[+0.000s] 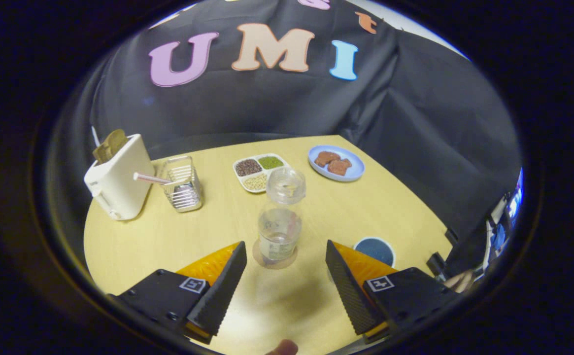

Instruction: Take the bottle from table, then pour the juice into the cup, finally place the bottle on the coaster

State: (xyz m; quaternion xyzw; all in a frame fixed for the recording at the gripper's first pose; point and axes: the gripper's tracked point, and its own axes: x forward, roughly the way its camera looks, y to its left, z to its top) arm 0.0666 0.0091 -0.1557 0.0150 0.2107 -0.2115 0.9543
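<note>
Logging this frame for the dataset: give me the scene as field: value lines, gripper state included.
gripper: open, fingers apart, holding nothing
bottle: clear, upright on a coaster, just ahead of the fingers
cup: clear, upright behind the bottle
blue-centred disc: right of the bottle, by the right finger
toaster: far left, bread in slot
wire basket: beside toaster
divided tray: beans and grains
blue plate: brown pieces
table: light wood

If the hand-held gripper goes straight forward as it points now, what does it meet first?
Probably the bottle, standing on a coaster just ahead of the open hand-held gripper, in line with the gap between its fingers. The cup stands just beyond the bottle, though depth is unclear.
</note>
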